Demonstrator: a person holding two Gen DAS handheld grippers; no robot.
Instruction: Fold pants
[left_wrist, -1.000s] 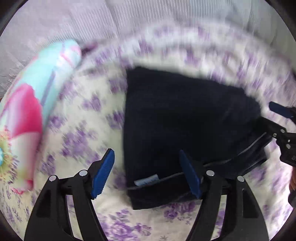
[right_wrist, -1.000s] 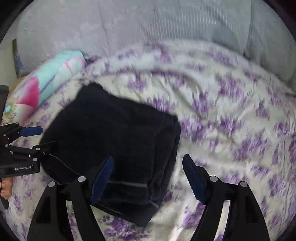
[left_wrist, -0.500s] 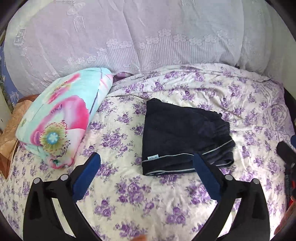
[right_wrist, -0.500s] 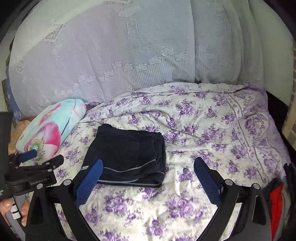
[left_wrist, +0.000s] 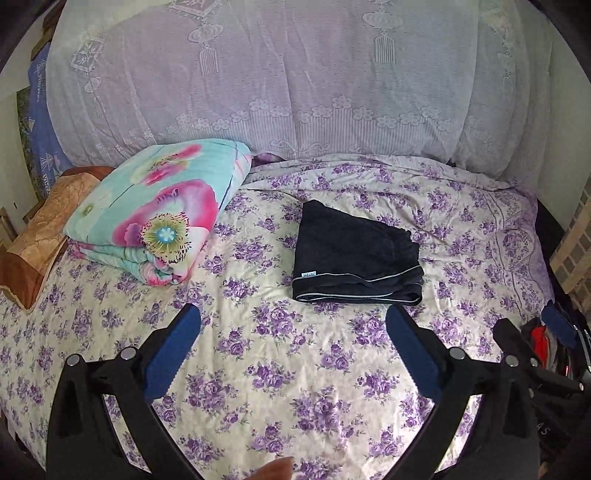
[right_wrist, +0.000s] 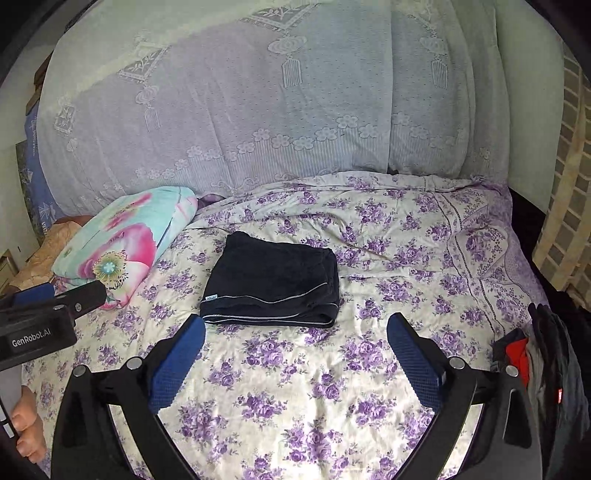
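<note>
On the flowery bed lie one folded pair of dark pants and one folded quilt, while the left gripper and right gripper, jaws just opened wide, grasp nothing.

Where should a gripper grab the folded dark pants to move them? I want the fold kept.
Probably the thick near edge of the pants, approached from the near side. The stacked layers with grey piping end there, facing both open grippers, so the jaws can pinch every layer.

left gripper fingers spread wide, right gripper likewise, both empty
</note>
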